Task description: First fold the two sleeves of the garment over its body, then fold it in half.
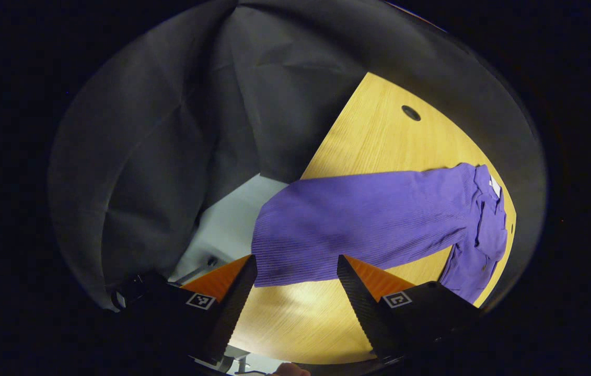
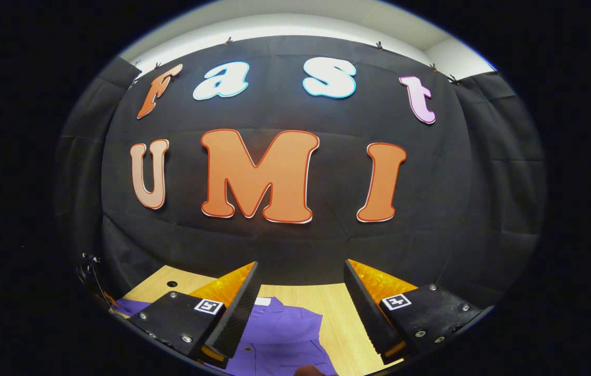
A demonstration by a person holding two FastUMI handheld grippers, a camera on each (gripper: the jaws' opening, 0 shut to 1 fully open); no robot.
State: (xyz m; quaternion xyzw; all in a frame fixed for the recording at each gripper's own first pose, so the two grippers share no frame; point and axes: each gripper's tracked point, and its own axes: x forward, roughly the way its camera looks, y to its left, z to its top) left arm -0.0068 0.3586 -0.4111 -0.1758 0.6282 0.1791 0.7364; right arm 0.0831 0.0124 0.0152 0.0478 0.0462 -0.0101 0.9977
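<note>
Left gripper view has the purple garment (image 1: pixel 379 219) flat on the tabletop (image 1: pixel 379 130), toward 3 o'clock, the left hand-held gripper (image 1: pixel 295 282) spread and empty. The right hand-held gripper (image 2: pixel 300 297), also spread, should drop to a sleeve edge and pinch only the top layer.

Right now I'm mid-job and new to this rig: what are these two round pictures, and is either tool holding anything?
Each picture comes from a camera riding on a hand-held two-finger tool, looking forward along its fingers. In the left gripper view, the left tool is open over a light wooden table; a purple ribbed knit garment lies spread there, one end reaching past the table edge. In the right gripper view, the right tool is open too, aimed mostly at the black cloth wall, with the garment's edge below it. Neither tool holds anything.
</note>
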